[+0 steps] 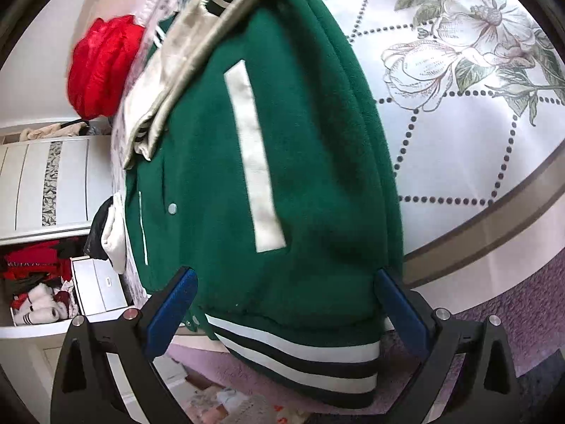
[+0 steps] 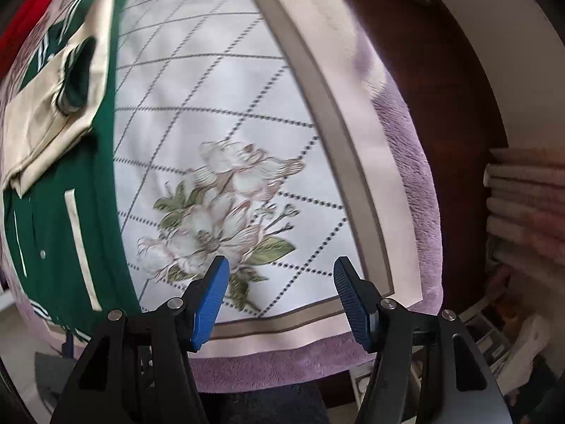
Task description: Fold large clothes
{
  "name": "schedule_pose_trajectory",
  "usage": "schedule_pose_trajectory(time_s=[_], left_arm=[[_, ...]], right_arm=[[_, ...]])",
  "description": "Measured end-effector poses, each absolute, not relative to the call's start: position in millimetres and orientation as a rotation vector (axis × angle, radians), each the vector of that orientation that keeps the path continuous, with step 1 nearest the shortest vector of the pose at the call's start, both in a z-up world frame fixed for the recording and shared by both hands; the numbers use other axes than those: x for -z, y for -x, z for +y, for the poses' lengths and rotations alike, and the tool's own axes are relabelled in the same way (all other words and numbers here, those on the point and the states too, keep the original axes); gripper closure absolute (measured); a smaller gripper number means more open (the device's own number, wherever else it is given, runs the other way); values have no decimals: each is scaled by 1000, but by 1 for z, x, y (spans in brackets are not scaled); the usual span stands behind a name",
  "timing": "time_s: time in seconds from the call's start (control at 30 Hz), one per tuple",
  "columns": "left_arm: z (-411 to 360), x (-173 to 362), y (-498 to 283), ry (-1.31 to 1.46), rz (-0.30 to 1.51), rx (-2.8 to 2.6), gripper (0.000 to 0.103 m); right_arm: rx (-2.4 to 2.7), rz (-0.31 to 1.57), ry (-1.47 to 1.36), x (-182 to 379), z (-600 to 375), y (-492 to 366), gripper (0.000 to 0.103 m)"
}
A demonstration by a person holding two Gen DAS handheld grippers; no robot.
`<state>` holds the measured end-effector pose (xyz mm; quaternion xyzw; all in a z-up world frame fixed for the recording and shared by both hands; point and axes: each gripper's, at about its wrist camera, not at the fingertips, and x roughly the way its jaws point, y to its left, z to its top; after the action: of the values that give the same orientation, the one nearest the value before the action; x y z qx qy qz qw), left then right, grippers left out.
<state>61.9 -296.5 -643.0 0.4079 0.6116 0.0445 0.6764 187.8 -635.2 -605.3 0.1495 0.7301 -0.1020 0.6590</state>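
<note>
An open drawer [image 1: 35, 282] held red and white clothes beside one white box [image 1: 99, 289]. One folded green jacket [image 1: 282, 183] lay on the floral bedspread [image 1: 459, 141], hem overhanging the bed's edge. Left gripper [image 1: 286, 300] fingers stood apart astride the hem; right gripper [image 2: 280, 296] fingers stood apart, empty.

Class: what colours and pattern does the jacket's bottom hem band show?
The hem band is striped green, white and black, clearest in the left wrist view.
</note>
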Motion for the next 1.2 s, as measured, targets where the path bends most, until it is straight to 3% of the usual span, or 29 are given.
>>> schedule_pose_trajectory(time_s=[0.13,0.27,0.57,0.63,0.67,0.7,0.77,0.8,0.93,1.03,1.13,1.2], left_arm=[[-312,630,-55,-920,1331,-31,0],[-305,669,-58,-1002,1388,-62,0],[-268,654,-94,-884,1412,-201,1],[-260,651,-104,-849,1419,-199,9],[-258,646,-106,-821,1420,-194,34],[-256,641,-109,-792,1417,-191,65],[-250,626,-116,-739,1403,-198,87],[-246,618,-120,-703,1402,-206,87],[-230,594,-133,-590,1415,-217,90],[-225,584,-140,-562,1408,-218,91],[-221,579,-147,-542,1405,-209,91],[-219,575,-150,-527,1397,-202,91]], right_arm=[[242,1656,-398,609,-651,-191,39],[250,1647,-402,628,-631,-203,39],[217,1611,-460,635,-632,-224,39],[182,1601,-515,640,-630,-234,39],[155,1589,-545,643,-629,-239,39],[99,1562,-601,648,-625,-249,39],[-47,1500,-729,657,-619,-270,39],[-126,1463,-788,660,-614,-283,39],[-328,1340,-951,669,-596,-336,19],[-429,1306,-1030,680,-576,-377,18],[-433,1395,-1051,707,-545,-413,17],[-414,1370,-1043,708,-533,-423,23]])
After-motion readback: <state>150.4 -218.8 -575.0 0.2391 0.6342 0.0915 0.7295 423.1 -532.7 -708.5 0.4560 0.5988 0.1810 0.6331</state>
